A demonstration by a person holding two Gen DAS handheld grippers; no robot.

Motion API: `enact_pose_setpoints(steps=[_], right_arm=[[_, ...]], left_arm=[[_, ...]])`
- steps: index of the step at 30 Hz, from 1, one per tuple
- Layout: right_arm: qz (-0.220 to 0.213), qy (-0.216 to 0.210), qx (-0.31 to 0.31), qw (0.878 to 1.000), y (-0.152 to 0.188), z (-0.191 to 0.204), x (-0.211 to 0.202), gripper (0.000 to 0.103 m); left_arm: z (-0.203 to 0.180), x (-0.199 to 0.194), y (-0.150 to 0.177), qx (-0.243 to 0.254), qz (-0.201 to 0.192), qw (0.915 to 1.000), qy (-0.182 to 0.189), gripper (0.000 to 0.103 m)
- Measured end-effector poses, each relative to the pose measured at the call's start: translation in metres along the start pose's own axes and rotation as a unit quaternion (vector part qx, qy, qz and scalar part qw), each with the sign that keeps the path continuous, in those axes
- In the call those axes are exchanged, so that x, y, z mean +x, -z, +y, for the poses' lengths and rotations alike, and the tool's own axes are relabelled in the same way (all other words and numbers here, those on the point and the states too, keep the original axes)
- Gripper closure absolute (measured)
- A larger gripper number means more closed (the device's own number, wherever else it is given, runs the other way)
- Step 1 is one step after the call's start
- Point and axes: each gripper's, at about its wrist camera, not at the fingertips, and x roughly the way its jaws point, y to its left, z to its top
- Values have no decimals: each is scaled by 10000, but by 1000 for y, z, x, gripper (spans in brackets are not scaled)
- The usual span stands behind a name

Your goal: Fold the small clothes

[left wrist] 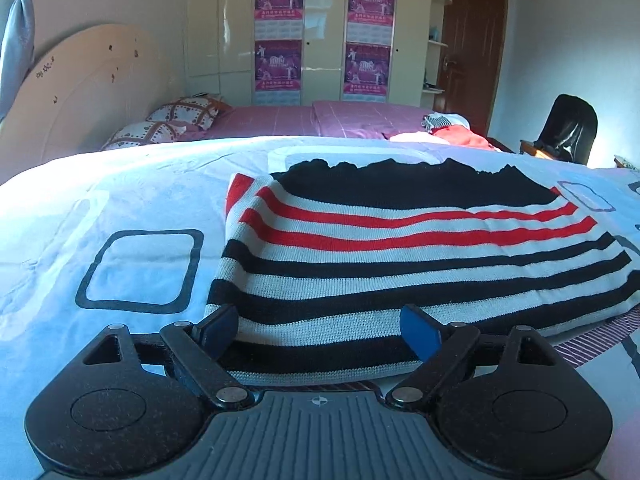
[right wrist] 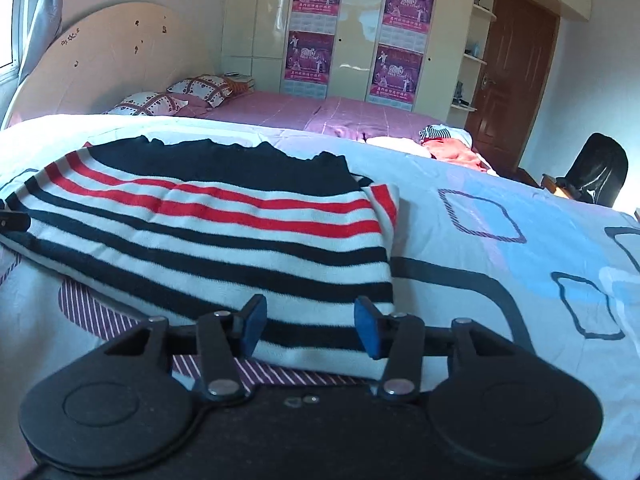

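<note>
A folded knit sweater (left wrist: 400,240) with black, white and red stripes and a black top lies flat on the light blue bedspread (left wrist: 140,200). My left gripper (left wrist: 319,330) stands wide open over the sweater's near left hem. One blue pad sits at the left edge and the other further in, and neither squeezes the cloth. In the right wrist view the same sweater (right wrist: 220,232) lies to the left. My right gripper (right wrist: 310,324) is half open at its near right corner. The fabric lies flat between the pads, unpinched.
The bedspread (right wrist: 500,280) with dark square outlines stretches right of the sweater. Behind it are a pink bed with pillows (right wrist: 180,94), a small pile of clothes (right wrist: 448,144), a black chair (right wrist: 600,172), a wardrobe with posters and a brown door.
</note>
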Motion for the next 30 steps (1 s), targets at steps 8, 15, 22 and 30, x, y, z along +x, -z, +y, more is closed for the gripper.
enact_pose_setpoints(steps=[8,15,22,30], right_arm=[[340,-36,147,9993,9,-8,31,55],[409,3,68,9991,14,-12,31,55],[509,-62,131,9986,11,-15,33,52],[225,-149,375,9989,13,-15,-14,56]], left_arm=[[6,17,5,103,279,9995,132,15],[9,17,8,105,241,9995,185,15],[12,18,5,283,341,9986,296,15],[23,-31,9,-577,156,9976,352,15]])
